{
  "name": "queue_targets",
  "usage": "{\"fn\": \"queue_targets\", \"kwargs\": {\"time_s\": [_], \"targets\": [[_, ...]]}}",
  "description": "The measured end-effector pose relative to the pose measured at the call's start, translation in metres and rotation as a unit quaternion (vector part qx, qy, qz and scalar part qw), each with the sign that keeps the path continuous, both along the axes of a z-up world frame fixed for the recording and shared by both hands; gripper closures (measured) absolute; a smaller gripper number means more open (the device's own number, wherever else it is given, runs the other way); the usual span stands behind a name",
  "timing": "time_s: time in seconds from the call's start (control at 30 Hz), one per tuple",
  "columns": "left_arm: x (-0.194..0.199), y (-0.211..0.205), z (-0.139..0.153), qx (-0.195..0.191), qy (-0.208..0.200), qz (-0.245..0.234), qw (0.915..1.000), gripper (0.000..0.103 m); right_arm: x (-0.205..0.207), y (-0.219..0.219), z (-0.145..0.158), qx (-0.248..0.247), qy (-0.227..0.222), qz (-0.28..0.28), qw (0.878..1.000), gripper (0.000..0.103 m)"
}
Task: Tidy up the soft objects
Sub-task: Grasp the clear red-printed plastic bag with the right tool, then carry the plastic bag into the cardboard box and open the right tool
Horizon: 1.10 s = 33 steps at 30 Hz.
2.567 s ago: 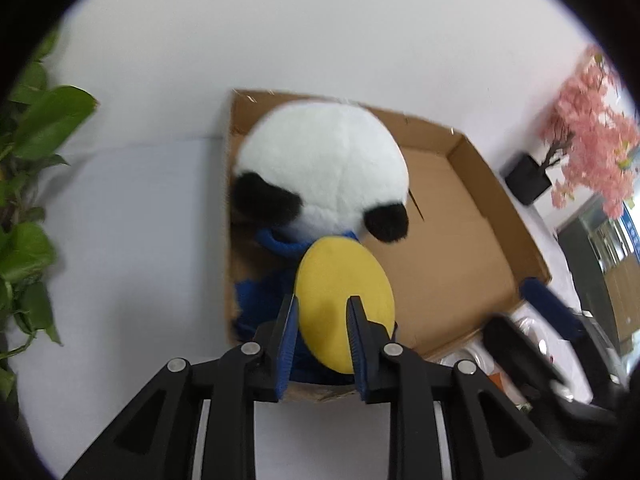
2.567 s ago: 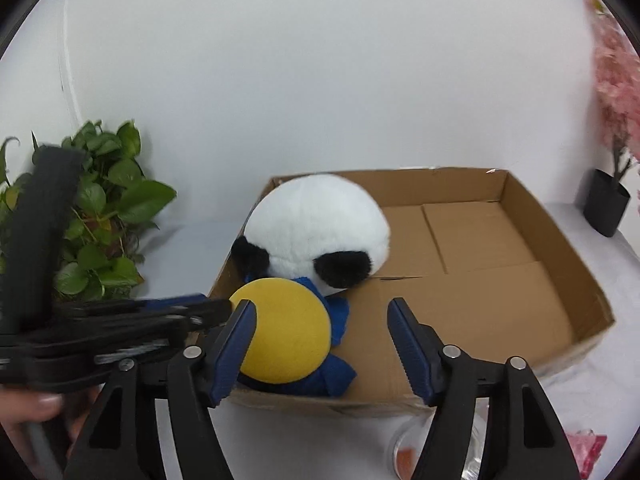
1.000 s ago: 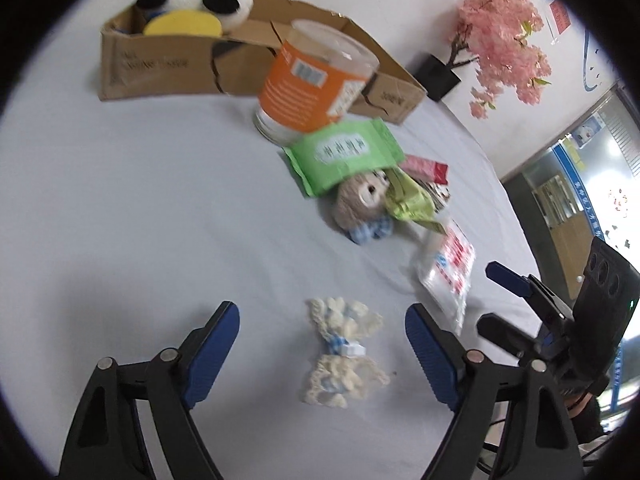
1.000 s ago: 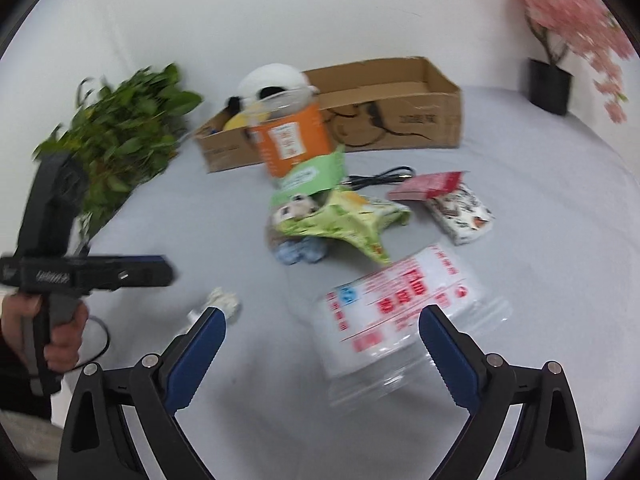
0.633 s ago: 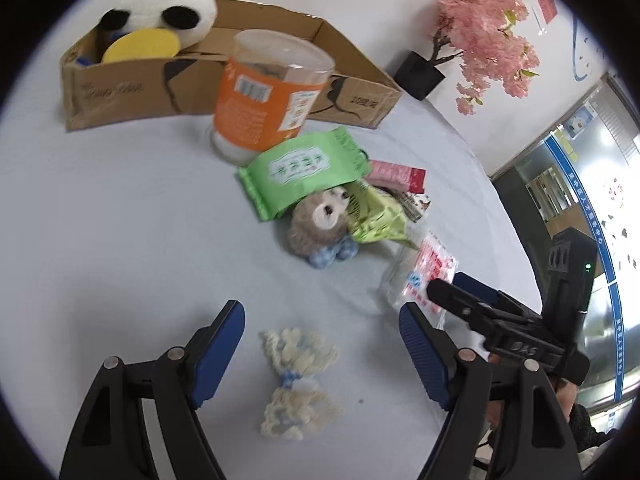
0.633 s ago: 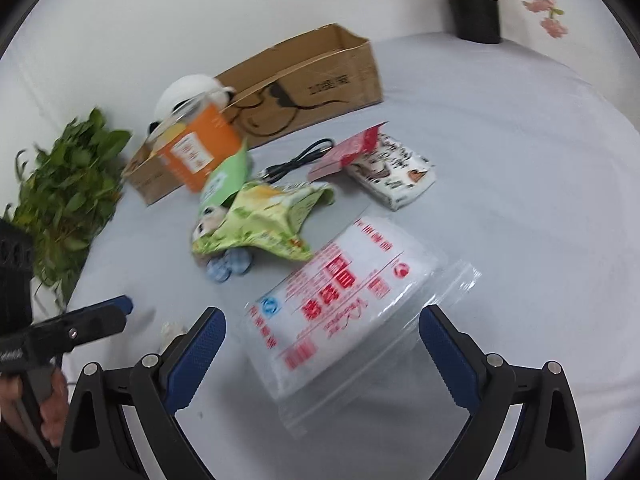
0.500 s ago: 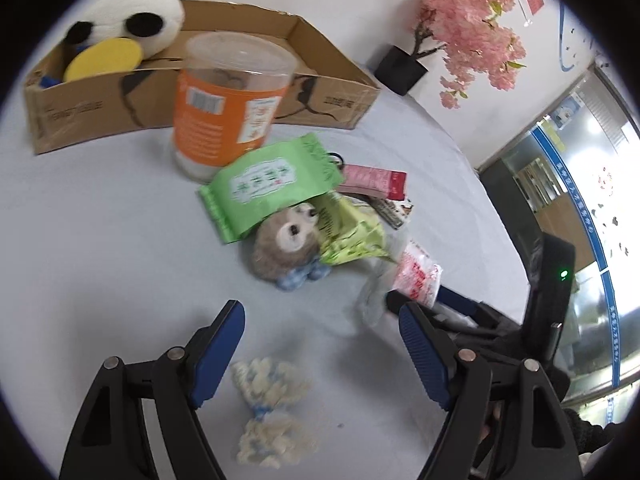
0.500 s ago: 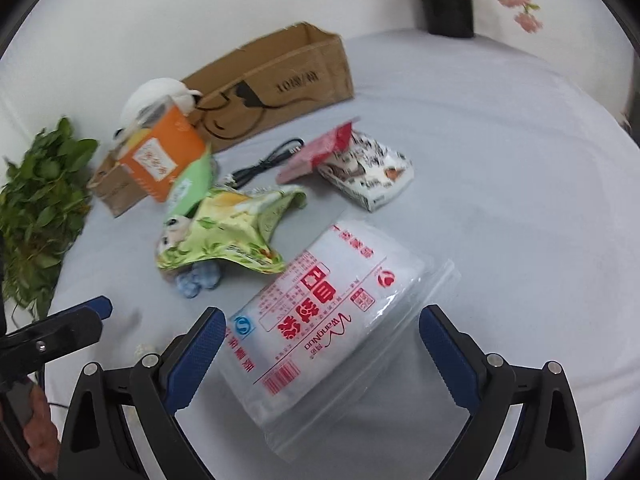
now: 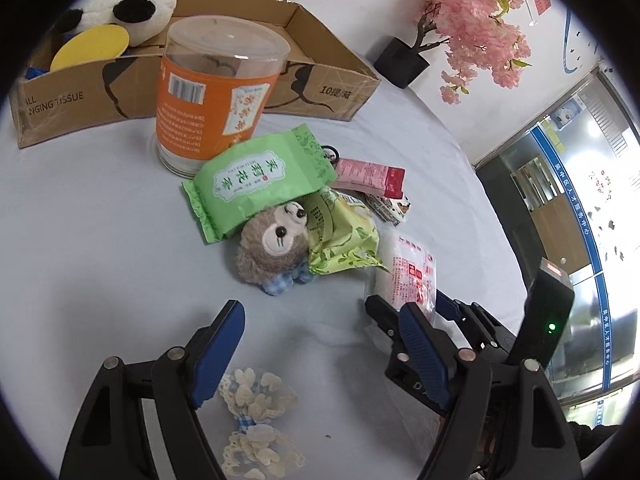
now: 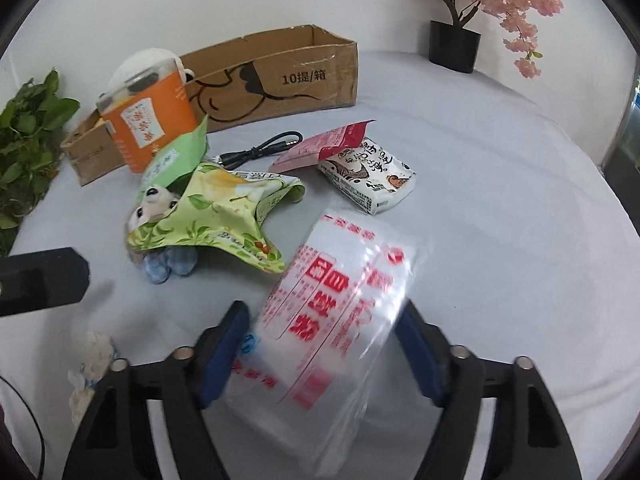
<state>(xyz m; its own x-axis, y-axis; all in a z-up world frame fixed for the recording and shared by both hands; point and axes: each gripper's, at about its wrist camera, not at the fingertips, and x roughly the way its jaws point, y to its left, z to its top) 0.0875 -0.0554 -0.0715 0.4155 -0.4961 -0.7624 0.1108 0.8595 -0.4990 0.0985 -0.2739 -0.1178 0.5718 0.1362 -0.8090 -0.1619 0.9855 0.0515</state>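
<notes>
A brown plush bear [image 9: 274, 246] lies on the white table, half under green snack packets; it also shows in the right wrist view [image 10: 154, 208]. A cream lace bow [image 9: 256, 424] lies just under my open left gripper [image 9: 320, 356]. A panda plush [image 9: 132, 12] with a yellow disc sits in the cardboard box [image 9: 320, 76]. My right gripper [image 10: 324, 356] is open, its fingers on either side of a clear bag with red print [image 10: 332, 304]. I cannot tell whether they touch the bag.
An orange plastic tub [image 9: 212, 92] stands before the box. A green tea packet [image 9: 256, 176], pink packet [image 9: 372, 174], snack pack [image 10: 368, 176] and black cable [image 10: 260, 148] lie mid-table. A leafy plant [image 10: 24, 132] is left, a pink blossom pot [image 10: 454, 46] at the back.
My left gripper has left the panda in the box and drawn back over the lace bow. My right gripper has moved forward until its fingers are around the clear bag.
</notes>
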Motion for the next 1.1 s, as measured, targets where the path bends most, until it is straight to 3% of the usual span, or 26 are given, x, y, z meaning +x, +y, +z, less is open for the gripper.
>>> {"fn": "queue_targets", "kwargs": {"time_s": [0.1, 0.2, 0.43, 0.47, 0.53, 0.63, 0.8, 0.93, 1.1], "targets": [[0.001, -0.011, -0.006, -0.015, 0.016, -0.017, 0.9996, 0.025, -0.008, -0.013, 0.002, 0.025, 0.002, 0.023, 0.999, 0.052], [0.002, -0.031, -0.016, -0.053, 0.042, -0.051, 0.9964, 0.025, -0.023, -0.030, 0.004, 0.058, 0.015, 0.048, 0.997, 0.055], [0.012, -0.078, -0.037, -0.096, 0.089, -0.104, 0.9859, 0.025, -0.064, -0.045, 0.013, 0.041, -0.006, 0.099, 0.994, 0.061], [0.015, -0.084, -0.037, -0.100, 0.096, -0.111, 0.9842, 0.026, -0.067, -0.046, 0.016, 0.044, -0.012, 0.099, 0.994, 0.063], [0.018, -0.091, -0.038, -0.106, 0.102, -0.116, 0.9823, 0.041, -0.068, -0.048, 0.019, 0.054, -0.019, 0.101, 0.993, 0.064], [0.026, -0.100, -0.039, -0.094, 0.108, -0.119, 0.9826, 0.051, -0.066, -0.053, 0.020, 0.054, -0.021, 0.096, 0.994, 0.066], [0.036, -0.112, -0.022, -0.090, 0.079, -0.125, 0.9848, 0.056, -0.055, -0.068, 0.027, 0.056, -0.044, 0.073, 0.995, 0.067], [0.049, -0.127, 0.004, -0.075, 0.027, -0.134, 0.9877, 0.056, -0.046, -0.076, 0.042, 0.043, -0.096, 0.056, 0.993, 0.067], [0.081, -0.132, 0.040, -0.088, -0.049, -0.115, 0.9883, 0.057, -0.017, -0.085, 0.068, 0.017, -0.184, 0.053, 0.981, 0.067]]}}
